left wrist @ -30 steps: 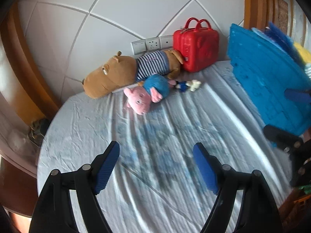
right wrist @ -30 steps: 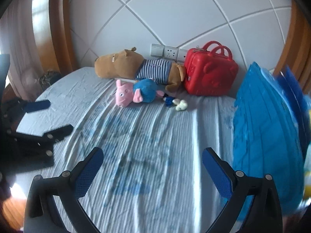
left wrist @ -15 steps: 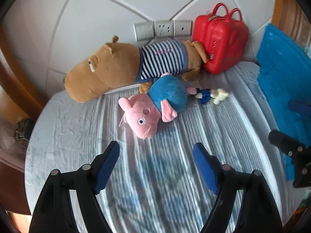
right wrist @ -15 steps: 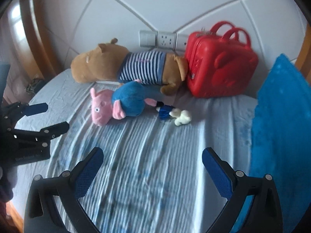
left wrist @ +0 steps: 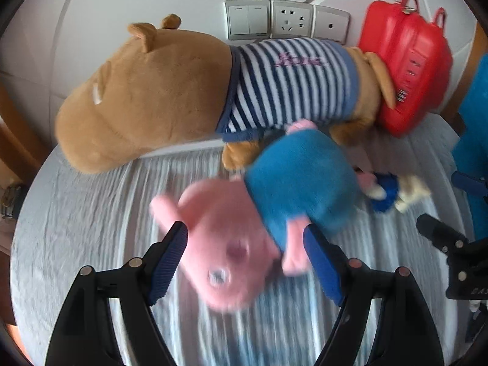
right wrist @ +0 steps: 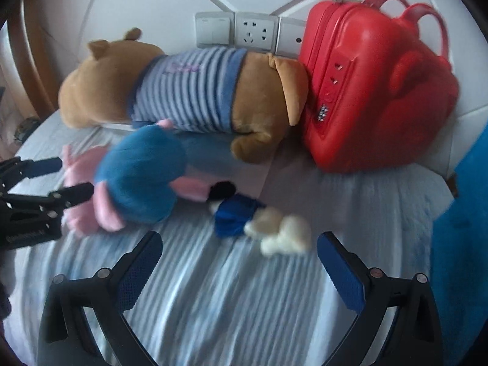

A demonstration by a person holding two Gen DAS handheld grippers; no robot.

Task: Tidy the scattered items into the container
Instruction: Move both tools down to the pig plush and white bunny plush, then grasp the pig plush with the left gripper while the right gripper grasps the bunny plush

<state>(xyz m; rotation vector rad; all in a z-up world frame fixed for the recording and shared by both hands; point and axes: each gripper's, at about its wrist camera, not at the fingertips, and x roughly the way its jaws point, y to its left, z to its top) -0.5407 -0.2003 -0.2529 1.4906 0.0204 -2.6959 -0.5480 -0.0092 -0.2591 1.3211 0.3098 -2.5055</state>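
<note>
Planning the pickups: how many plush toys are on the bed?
3: a brown plush along the headboard, a pink pig in front of it, and a small blue-and-cream toy near the pig's feet. Others may lie out of view.

Both wrist views look steeply down, close, sharing the pink plush (left wrist: 231, 244).

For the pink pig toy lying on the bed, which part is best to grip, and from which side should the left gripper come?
Probably the head of the pink pig toy. It lies on its side on the bed sheet, head nearest the left gripper, whose open jaws already stand either side of it. Come from above and in front, closing across the soft round head; the blue body is wider and lies against the brown plush toy.
</note>
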